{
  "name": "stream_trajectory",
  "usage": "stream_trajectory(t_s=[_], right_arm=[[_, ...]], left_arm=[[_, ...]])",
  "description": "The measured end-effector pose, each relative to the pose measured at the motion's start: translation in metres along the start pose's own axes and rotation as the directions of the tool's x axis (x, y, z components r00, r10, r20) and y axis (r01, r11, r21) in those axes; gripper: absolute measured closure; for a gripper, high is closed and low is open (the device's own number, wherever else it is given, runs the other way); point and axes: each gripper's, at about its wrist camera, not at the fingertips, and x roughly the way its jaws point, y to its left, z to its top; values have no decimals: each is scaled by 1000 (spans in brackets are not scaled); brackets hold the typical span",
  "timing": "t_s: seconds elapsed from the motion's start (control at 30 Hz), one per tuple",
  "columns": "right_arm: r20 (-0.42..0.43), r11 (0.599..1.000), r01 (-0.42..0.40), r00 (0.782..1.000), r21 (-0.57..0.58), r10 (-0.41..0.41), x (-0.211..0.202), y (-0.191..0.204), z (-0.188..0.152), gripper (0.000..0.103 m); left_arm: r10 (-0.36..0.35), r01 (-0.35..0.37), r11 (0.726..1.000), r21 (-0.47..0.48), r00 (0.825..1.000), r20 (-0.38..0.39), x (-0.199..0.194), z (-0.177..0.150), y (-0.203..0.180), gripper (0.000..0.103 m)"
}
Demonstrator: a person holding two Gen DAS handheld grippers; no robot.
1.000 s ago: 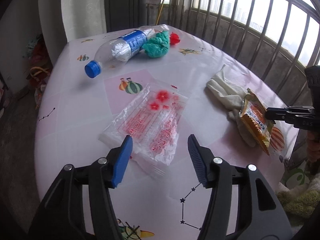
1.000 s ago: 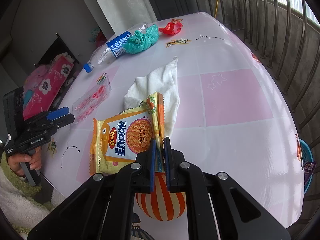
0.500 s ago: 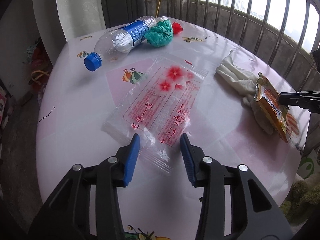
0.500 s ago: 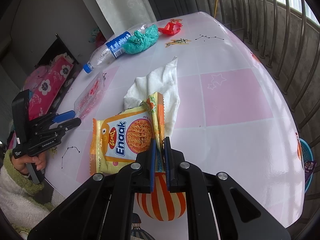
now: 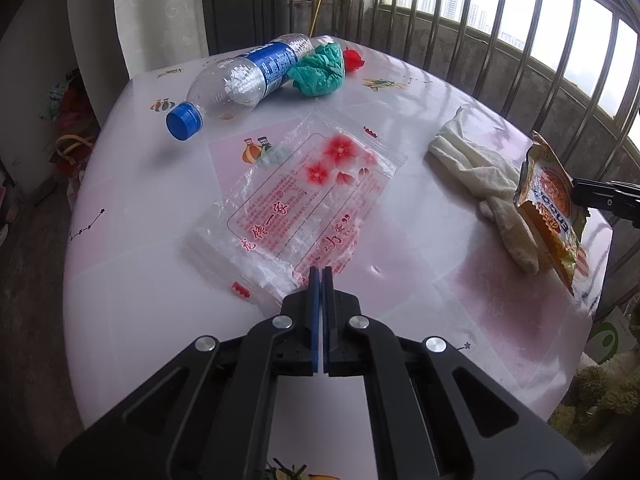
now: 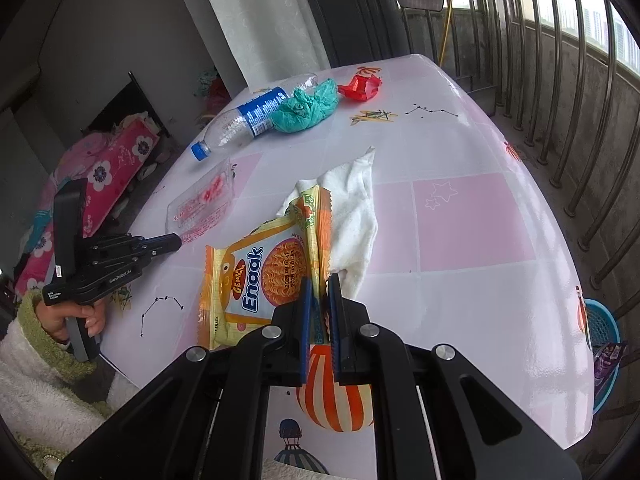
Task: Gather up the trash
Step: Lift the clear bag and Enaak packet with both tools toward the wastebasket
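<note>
1. Clamping down a moment after standing wide apart, the left gripper (image 5: 321,276) now has its blue pads pressed together on the near edge of the clear plastic bag (image 5: 296,200), which lies flat on the pink table (image 5: 132,208) with its red flowers facing up.
2. Beyond the bag, the empty water bottle (image 5: 244,80) rests on its side, its blue cap pointing off the table's left edge, touching a crumpled teal wad (image 5: 320,72); a red wrapper (image 5: 354,60) sits just behind.
3. In the middle of the table a white cloth (image 6: 352,208) lies rumpled, partly under the snack packet.
4. At right, the right gripper (image 6: 320,292) is clenched, as it was a second ago, on the folded edge of the orange noodle snack packet (image 6: 256,276), which has tipped up off the table since then.
5. With each tool now gripping a piece of trash, both pieces look ready to be lifted away; bottle, wad and red wrapper remain to be collected.
6. A blue basket (image 6: 604,336) shows below the table's right edge; whether it serves as the bin cannot be told.
</note>
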Motion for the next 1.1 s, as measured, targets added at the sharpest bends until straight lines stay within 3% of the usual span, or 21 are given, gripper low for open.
stream_trajectory(t_s=[0.17, 0.5, 0.67, 0.83, 0.93, 1.03, 1.1], right_arm=[[45, 1000, -18, 999, -21, 19, -14, 6, 1, 96], [131, 1000, -27, 991, -8, 28, -36, 3, 6, 96], [191, 996, -57, 981, 66, 43, -52, -14, 4, 96], [268, 984, -76, 963, 164, 29, -69, -37, -7, 96], [323, 962, -63, 946, 264, -26, -87, -68, -22, 96], [353, 924, 23, 920, 382, -169, -114, -111, -41, 96], [352, 871, 85, 892, 483, -282, -135, -145, -59, 96]], left_arm=[[-1, 1, 1000, -2, 1000, 20, -8, -1, -1, 103], [-9, 17, 998, -57, 989, 146, -58, 17, -2, 103], [-58, 68, 997, -35, 974, 220, -81, 35, -19, 103], [-176, 173, 984, 33, 957, 231, -78, 70, -56, 103], [-249, 226, 966, 124, 946, 209, -68, 99, -98, 103], [-341, 302, 929, 214, 924, 175, -57, 128, -149, 103], [-405, 362, 894, 263, 905, 131, -46, 147, -189, 103]])
